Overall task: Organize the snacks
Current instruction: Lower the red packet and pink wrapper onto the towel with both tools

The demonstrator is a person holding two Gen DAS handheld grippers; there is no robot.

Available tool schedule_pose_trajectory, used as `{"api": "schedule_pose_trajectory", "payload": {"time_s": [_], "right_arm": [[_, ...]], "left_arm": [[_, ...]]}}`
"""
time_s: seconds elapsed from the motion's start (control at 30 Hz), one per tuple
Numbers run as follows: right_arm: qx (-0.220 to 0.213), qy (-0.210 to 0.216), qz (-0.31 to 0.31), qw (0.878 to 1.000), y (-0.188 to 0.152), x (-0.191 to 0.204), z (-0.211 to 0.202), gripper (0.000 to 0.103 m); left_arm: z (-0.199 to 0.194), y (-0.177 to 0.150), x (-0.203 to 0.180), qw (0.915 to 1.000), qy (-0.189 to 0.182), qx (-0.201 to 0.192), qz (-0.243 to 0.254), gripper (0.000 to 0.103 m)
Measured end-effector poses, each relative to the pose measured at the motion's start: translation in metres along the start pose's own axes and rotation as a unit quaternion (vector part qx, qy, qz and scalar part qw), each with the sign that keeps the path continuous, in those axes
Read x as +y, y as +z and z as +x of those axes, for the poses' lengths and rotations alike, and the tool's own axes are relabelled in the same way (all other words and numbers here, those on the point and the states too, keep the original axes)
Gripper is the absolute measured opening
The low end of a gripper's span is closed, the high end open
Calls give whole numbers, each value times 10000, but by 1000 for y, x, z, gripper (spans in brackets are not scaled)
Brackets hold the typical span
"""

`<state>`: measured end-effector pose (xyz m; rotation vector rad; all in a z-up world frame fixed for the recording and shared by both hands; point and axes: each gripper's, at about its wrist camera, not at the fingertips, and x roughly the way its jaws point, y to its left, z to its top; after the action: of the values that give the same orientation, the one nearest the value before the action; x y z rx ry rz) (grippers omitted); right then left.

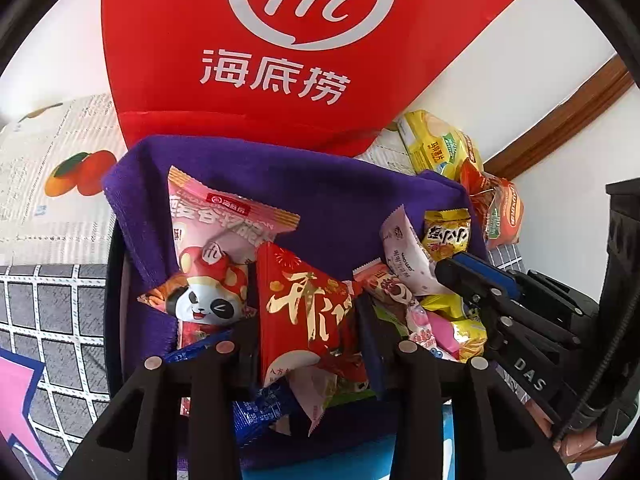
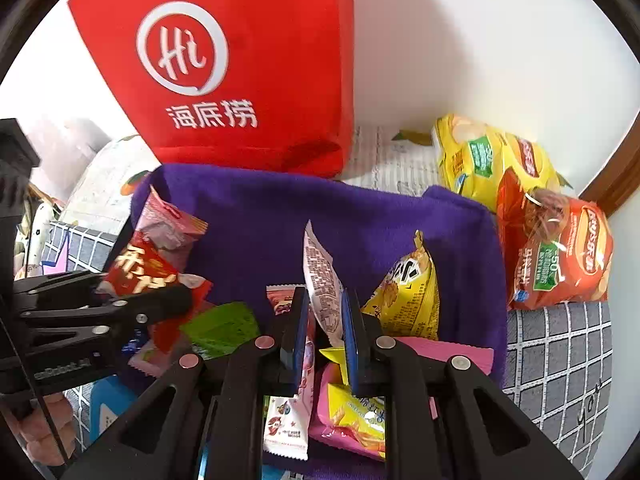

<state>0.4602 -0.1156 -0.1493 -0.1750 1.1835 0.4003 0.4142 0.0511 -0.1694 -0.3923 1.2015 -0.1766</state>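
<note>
A purple fabric bin [image 1: 328,184] [image 2: 280,208] holds several snack packets. My left gripper [image 1: 308,328] is shut on a red packet with gold characters [image 1: 304,308], which also shows in the right wrist view [image 2: 144,272]. My right gripper [image 2: 322,336] is shut on a white-pink packet [image 2: 322,288], which also shows in the left wrist view [image 1: 404,256] beside the right gripper [image 1: 452,276]. A pink panda packet [image 1: 212,248] and a small yellow packet [image 2: 408,296] stand in the bin.
A red Haidilao bag [image 1: 280,40] [image 2: 240,72] stands behind the bin. Yellow [image 2: 480,156] and orange [image 2: 560,252] chip bags lie at the right by the wall. A grey checked cloth [image 2: 560,352] covers the surface.
</note>
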Motion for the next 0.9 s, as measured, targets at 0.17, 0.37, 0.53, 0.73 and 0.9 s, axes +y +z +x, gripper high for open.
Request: {"api": "schedule_pose_trajectory", "payload": {"time_s": [0.17, 0.37, 0.53, 0.73, 0.9], "right_arm": [[-80, 18, -95, 9999, -2, 7, -11, 17], [-44, 0, -157, 9999, -2, 10, -11, 17], [116, -2, -68, 9999, -2, 8, -7, 30], [213, -76, -28, 9997, -2, 5, -4, 34], [288, -122, 58, 9995, -1, 2, -3, 41]], "left_arm": [[-4, 1, -1, 10000, -49, -23, 24, 43], [-15, 2, -3, 9998, 32, -181, 100, 43], [-26, 2, -6, 9992, 115, -335, 207, 46], [-35, 3, -12, 9960, 564, -529, 440, 50], [-38, 3, -11, 9957, 620, -501, 464, 52]]}}
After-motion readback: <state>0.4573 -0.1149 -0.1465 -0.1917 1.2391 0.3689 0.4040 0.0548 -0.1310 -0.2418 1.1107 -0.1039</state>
